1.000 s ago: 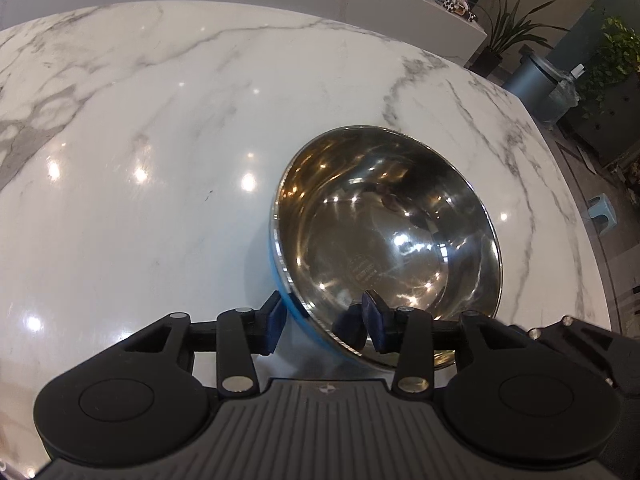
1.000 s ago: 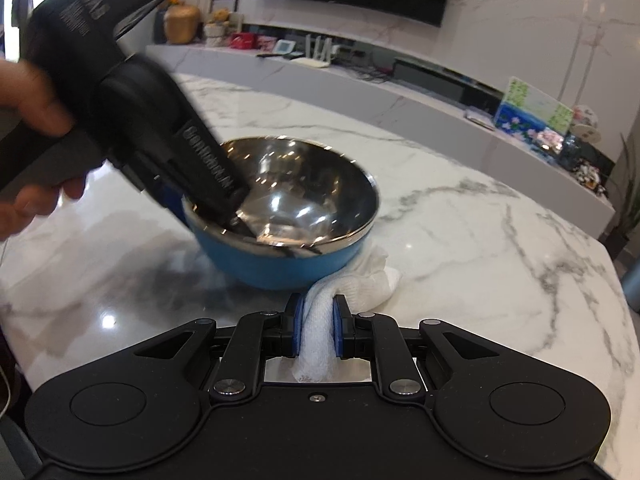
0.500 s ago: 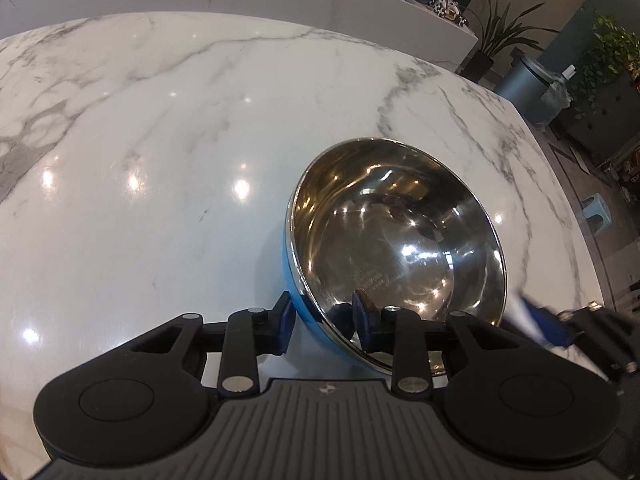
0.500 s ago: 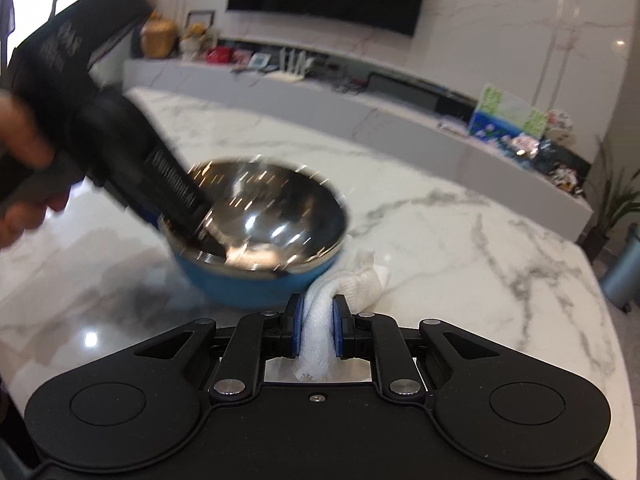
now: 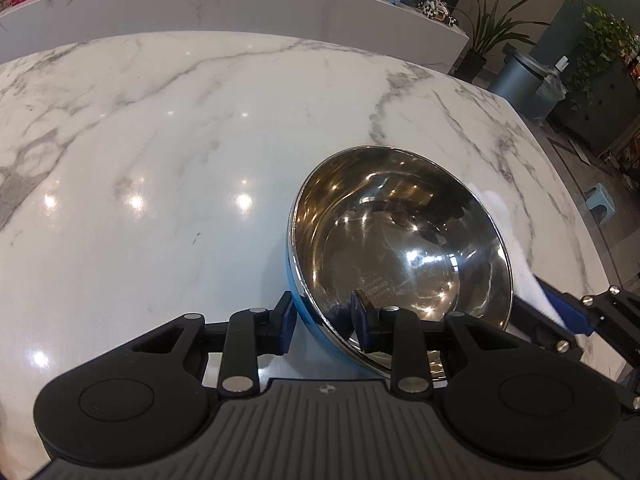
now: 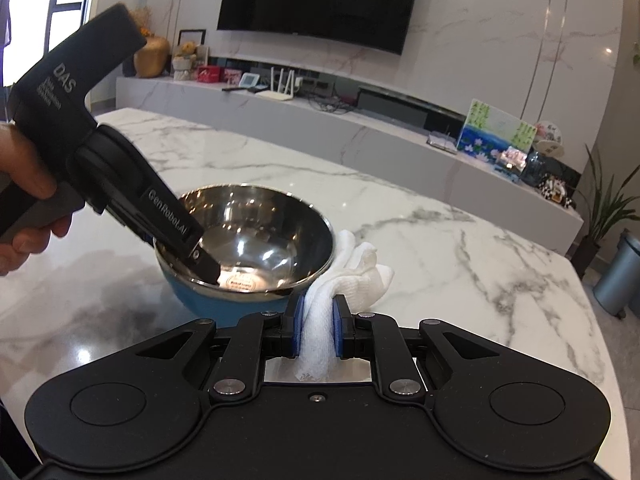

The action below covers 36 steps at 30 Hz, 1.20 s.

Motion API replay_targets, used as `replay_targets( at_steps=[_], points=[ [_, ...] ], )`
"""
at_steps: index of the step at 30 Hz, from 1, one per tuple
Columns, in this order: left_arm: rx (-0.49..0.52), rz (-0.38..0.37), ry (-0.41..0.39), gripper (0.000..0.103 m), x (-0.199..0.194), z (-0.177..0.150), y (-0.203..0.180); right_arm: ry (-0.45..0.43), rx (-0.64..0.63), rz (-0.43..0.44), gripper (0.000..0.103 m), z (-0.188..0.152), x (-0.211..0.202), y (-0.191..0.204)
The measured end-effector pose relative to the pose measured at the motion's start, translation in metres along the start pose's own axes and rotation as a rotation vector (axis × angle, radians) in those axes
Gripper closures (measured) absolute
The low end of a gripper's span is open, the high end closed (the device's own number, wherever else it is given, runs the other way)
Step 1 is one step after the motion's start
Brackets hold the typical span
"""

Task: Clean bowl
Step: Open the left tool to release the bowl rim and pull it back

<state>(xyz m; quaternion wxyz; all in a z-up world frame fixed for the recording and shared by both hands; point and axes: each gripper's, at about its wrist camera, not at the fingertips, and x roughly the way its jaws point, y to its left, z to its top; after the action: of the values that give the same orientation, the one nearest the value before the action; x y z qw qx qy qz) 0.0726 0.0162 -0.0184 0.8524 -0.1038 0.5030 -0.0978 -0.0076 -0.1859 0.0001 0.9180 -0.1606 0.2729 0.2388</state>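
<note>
A steel bowl [image 5: 400, 240] with a blue outside stands on the white marble table [image 5: 160, 160]. My left gripper [image 5: 322, 316] is shut on the bowl's near rim, one pad against the blue wall and the other inside. From the right wrist, the bowl [image 6: 256, 232] is just ahead, and the left gripper [image 6: 196, 258] reaches down into it from the left, held by a person's hand [image 6: 24, 184]. My right gripper [image 6: 316, 320] is shut on a white cloth [image 6: 360, 276] that hangs by the bowl's right side. The right gripper [image 5: 560, 312] also shows low right in the left wrist view.
The table [image 6: 480, 280] ends in a curved edge on the right. Beyond it stand a grey-blue bin [image 6: 618, 276] and a potted plant [image 6: 604, 204]. A long marble shelf [image 6: 360, 128] with small items runs under a wall television.
The left jaws have narrowed onto the bowl's rim. The right gripper with the cloth has come into the left wrist view at the lower right, beside the bowl.
</note>
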Motion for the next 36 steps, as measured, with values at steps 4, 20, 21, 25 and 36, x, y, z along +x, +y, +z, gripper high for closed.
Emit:
replay_targets(
  at_steps=[4,20,21,25,36],
  points=[
    [0.002,0.001,-0.002,0.076,0.000,0.000,0.000,0.025,-0.010,-0.008,0.090,-0.002,0.003,0.001],
    [-0.033,-0.011,-0.088,0.052,-0.012,0.000,0.003,0.192,0.191,-0.135,0.090,-0.009,0.025,-0.034],
    [-0.030,-0.014,-0.096,0.050,-0.014,0.000,0.002,0.206,0.202,-0.135,0.090,-0.010,0.026,-0.035],
    [-0.021,-0.028,-0.127,0.045,-0.019,0.000,0.000,0.252,0.246,-0.122,0.089,-0.015,0.032,-0.040],
    [0.002,-0.052,-0.172,0.034,-0.029,0.000,-0.006,0.257,0.289,-0.143,0.086,-0.014,0.029,-0.040]
  ],
)
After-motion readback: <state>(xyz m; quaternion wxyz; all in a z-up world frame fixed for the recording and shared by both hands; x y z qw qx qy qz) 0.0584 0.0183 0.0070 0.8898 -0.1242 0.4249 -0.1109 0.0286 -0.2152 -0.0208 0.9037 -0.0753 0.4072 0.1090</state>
